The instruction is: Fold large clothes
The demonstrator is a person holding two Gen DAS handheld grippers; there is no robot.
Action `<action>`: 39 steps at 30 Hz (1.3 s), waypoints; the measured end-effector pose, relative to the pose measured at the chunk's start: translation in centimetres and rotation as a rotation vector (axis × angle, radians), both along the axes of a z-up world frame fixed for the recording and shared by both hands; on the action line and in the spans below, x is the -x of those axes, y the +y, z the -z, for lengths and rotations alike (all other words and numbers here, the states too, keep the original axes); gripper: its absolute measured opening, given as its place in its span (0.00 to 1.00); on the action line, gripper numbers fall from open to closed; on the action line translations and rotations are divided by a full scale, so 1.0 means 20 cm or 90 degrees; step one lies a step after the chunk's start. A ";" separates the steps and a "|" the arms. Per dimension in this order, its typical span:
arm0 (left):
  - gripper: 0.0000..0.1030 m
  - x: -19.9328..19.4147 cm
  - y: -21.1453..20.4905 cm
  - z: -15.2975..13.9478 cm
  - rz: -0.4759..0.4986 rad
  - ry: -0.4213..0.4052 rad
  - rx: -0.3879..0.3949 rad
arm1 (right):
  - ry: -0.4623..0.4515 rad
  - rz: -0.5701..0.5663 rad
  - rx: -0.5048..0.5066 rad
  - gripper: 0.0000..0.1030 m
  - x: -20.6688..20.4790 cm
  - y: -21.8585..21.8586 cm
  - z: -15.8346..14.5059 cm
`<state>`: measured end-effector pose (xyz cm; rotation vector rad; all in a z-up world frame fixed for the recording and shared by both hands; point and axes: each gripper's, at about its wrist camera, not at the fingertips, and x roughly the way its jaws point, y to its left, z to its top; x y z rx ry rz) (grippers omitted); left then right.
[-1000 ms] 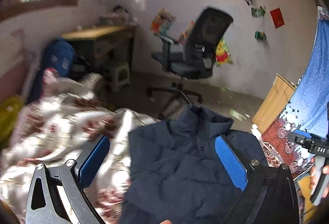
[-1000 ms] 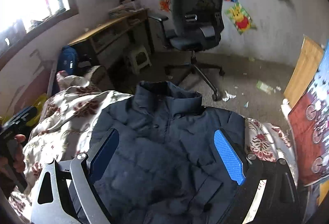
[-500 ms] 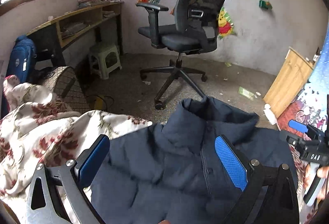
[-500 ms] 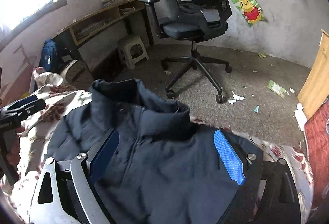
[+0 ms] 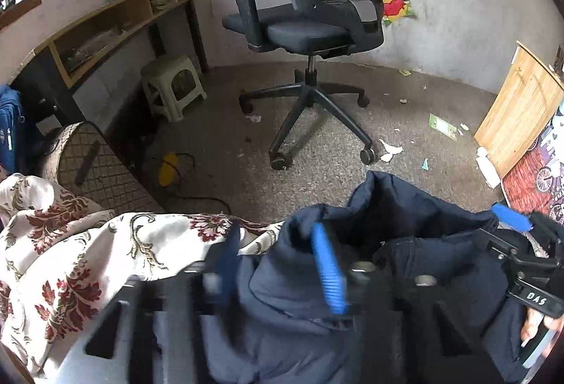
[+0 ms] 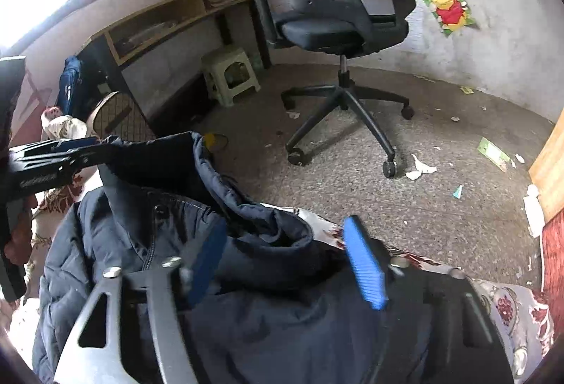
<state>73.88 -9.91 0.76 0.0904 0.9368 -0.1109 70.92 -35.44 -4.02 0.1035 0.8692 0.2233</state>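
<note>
A navy puffer jacket [image 5: 398,207] lies front up on a floral blanket [image 5: 70,260], its collar [image 6: 211,179] toward the floor edge. My left gripper [image 5: 278,243] sits low at the left shoulder. Its jaws are closing, with a raised fold of jacket between the blurred blue pads [image 5: 328,271]. At the right shoulder, my right gripper [image 6: 285,243] straddles the collar end, and its jaws are also closing with cloth between them. Each view shows the other gripper at its edge: the right gripper [image 5: 507,225] and the left gripper [image 6: 77,147].
A black office chair [image 5: 317,31] stands on the littered floor just beyond the bed edge. A small stool [image 5: 172,84] and a wooden desk [image 5: 105,24] are at the left. A wooden board [image 5: 518,109] leans at the right. A hand [image 5: 539,324] holds the right gripper.
Both grippers came down and forward to the jacket's collar end. Their jaws went from wide open to much narrower. The collar and shoulders now bunch upward.
</note>
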 end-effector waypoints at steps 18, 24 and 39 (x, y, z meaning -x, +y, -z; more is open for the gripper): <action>0.04 0.58 0.25 0.07 -0.013 -0.033 0.053 | -0.041 -0.040 0.039 0.06 0.58 -0.06 -0.03; 0.03 0.68 0.20 0.21 0.011 0.007 -0.004 | -0.011 -0.036 0.066 0.05 0.63 -0.03 0.04; 0.02 0.73 0.14 0.35 0.051 0.047 -0.080 | -0.101 0.007 -0.017 0.03 0.79 -0.10 -0.18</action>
